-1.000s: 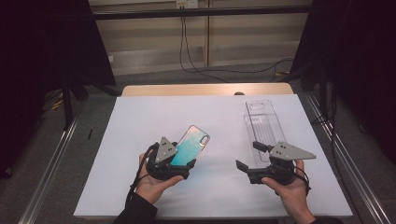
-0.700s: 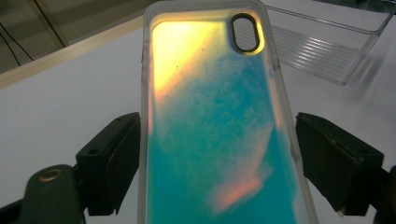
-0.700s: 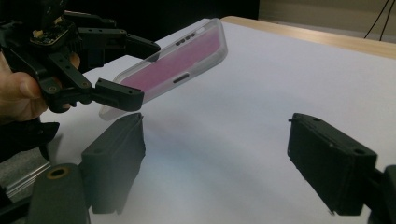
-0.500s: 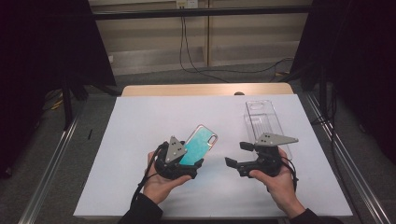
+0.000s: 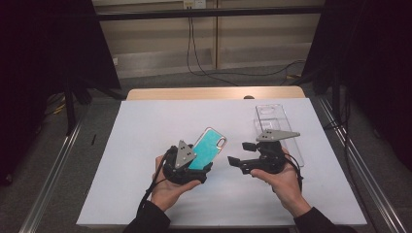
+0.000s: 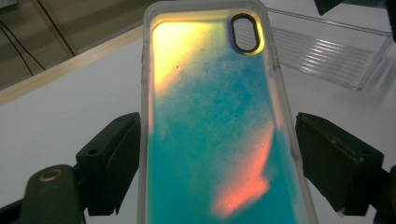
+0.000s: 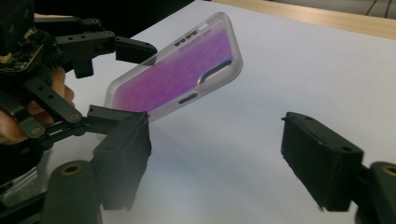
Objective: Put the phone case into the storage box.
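Note:
A phone case (image 5: 210, 148) with a teal shimmering back and a clear rim is held tilted above the white sheet. My left gripper (image 5: 201, 167) is shut on its lower part, one jaw on each long edge. The left gripper view has the case (image 6: 215, 130) running up between my jaws, camera cut-out at the top. My right gripper (image 5: 239, 153) is just right of the case, jaws pointing left at it. They have just been closing and stand open with nothing between them. In the right gripper view (image 7: 219, 154) the case (image 7: 182, 74) looks purple, up and left of the jaws.
A clear plastic tray (image 5: 272, 116) lies on the sheet behind my right hand, also in the left gripper view (image 6: 327, 56). The white sheet (image 5: 145, 136) covers a wooden table (image 5: 194, 93). Metal rails run along both sides, and cables lie on the floor beyond.
My right gripper has moved left toward the case and swung its jaws to face it, and the jaws have narrowed. My left gripper has shifted the case slightly to the right.

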The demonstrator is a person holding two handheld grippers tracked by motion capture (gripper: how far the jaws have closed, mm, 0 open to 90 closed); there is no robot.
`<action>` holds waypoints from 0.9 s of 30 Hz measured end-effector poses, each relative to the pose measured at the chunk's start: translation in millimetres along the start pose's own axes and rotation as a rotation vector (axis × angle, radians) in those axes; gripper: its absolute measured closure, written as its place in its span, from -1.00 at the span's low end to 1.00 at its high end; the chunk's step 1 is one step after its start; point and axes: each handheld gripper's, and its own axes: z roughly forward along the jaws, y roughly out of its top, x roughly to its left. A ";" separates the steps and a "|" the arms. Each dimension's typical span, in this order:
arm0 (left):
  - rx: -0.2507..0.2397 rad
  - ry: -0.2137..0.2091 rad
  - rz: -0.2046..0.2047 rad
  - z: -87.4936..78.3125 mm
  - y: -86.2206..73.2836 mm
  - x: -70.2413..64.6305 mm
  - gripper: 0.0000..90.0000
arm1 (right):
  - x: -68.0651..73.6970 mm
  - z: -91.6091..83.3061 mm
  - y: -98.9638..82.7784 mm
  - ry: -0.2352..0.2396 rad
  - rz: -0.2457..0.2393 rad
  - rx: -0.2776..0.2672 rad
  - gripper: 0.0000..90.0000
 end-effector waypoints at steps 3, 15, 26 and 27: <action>-0.009 0.001 0.004 3.9 2.3 -2.2 -0.62 | -1.5 2.0 0.7 -0.007 0.011 -0.013 -0.40; -0.017 -0.007 0.047 10.5 9.2 -10.9 -0.62 | -14.1 5.6 6.5 -0.041 0.078 0.049 -0.14; -0.011 0.003 0.055 11.7 7.7 -13.3 -0.62 | -7.9 19.0 16.8 -0.012 0.126 0.088 0.14; -0.011 0.003 0.055 12.0 7.5 -13.6 -0.62 | -7.5 20.3 17.6 -0.010 0.124 0.093 0.19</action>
